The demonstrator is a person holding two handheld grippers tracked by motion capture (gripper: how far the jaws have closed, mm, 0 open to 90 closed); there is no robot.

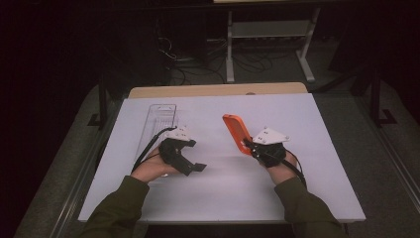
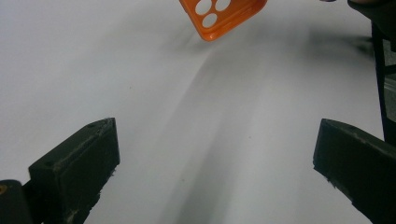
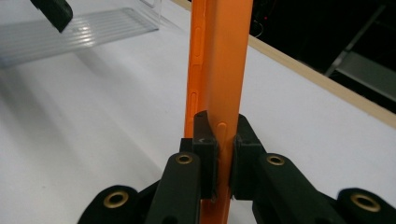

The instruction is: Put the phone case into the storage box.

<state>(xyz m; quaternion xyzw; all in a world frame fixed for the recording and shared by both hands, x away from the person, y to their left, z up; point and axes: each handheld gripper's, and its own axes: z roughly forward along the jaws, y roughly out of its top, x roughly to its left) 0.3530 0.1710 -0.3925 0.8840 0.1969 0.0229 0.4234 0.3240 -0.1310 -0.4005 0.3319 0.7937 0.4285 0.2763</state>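
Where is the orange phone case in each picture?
High view: the orange case is near the middle of the table, held by the right gripper.
Left gripper view: its end with round holes pokes in at the top edge, right of centre.
Right gripper view: it stands edge-on up the middle, clamped between the jaws.
Shared landmark: the white table top.

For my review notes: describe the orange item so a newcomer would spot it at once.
On the white table, look right of centre, at the right gripper, whose jaws pinch an orange phone case. Unlike the clear plastic tray lying flat at the left, it is bright orange with round camera cutouts.
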